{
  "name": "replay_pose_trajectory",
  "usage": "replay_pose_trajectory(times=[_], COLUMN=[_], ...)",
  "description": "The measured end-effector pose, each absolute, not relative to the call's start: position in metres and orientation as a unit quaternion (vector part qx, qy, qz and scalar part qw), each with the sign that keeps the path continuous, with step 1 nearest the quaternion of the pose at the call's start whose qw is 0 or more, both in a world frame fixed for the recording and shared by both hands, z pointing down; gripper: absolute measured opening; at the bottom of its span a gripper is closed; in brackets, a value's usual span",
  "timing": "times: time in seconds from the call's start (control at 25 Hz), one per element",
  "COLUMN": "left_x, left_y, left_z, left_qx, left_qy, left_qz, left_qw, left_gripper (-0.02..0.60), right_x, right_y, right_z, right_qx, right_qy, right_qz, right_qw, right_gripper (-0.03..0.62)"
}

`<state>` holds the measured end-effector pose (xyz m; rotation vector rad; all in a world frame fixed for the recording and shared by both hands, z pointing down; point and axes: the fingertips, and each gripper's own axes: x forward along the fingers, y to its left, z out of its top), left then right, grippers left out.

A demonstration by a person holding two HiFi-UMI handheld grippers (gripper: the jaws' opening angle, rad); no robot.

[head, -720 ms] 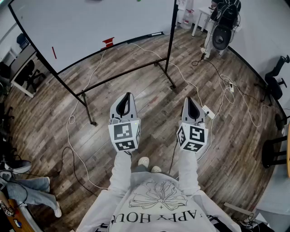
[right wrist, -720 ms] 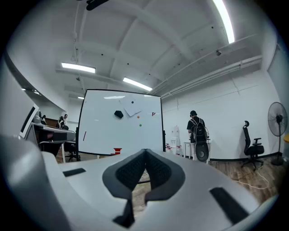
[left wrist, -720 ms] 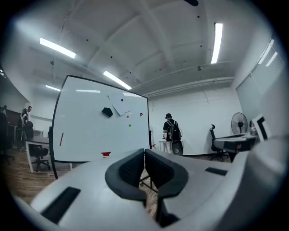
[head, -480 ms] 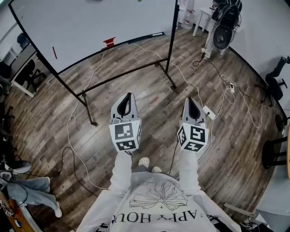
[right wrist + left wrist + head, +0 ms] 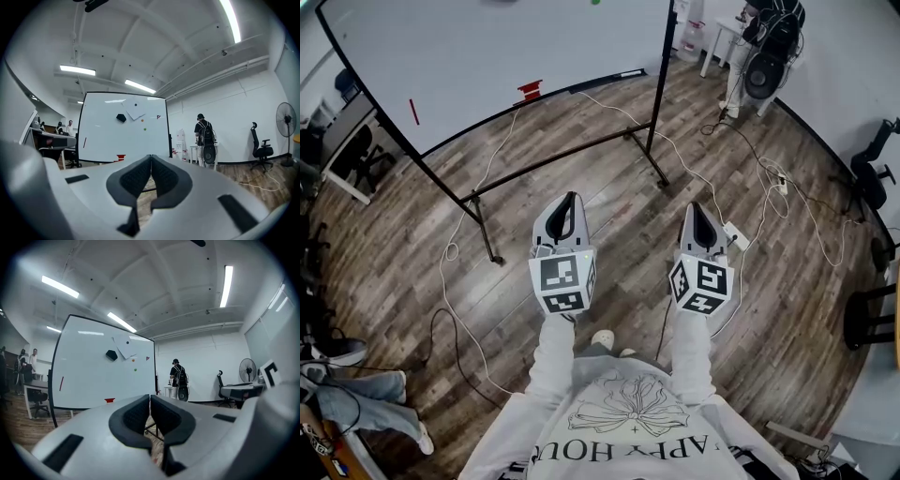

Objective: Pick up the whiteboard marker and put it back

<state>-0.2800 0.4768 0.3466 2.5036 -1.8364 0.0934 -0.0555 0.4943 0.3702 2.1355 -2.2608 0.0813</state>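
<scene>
Tapering left claw (image 5: 571, 198) — glossy whiteboard (image 5: 487, 56)

The wood-plank floor (image 5: 581, 178) is crossed by white cables (image 5: 689, 173) trailed from 12 to 3 o'clock. A whiteboard (image 5: 487, 56) on a black stand is set at 11 o'clock. A desk (image 5: 342, 141) with a dark chair is noted at 10 o'clock. A standing fan (image 5: 761, 75) is noted at 1 o'clock, and an office chair (image 5: 870, 164) at 3 o'clock. The walls (image 5: 206, 362) are white. The ceiling strip lights (image 5: 228, 284) are lit.
</scene>
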Motion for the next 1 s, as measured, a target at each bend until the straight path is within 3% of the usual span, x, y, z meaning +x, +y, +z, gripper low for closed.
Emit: replay_pose_trajectory(times=[0.56, 1.0], left_x=[-0.283, -0.237], left_y=[0.441, 0.325], left_z=[0.362, 0.365], left_qx=[0.813, 0.803], left_qy=[-0.580, -0.595], left_qz=[0.030, 0.021], left_qw=[0.031, 0.030], left_gripper=[0.009, 0.010], right_x=[-0.065, -0.020], right_y=[0.468, 0.340], right_z=[0.391, 0.393], right_qx=[0.690, 0.671], right_qy=[-0.722, -0.740], right_qz=[0.052, 0.047], right_qw=[0.011, 0.007], right_gripper=[0.003, 0.003])
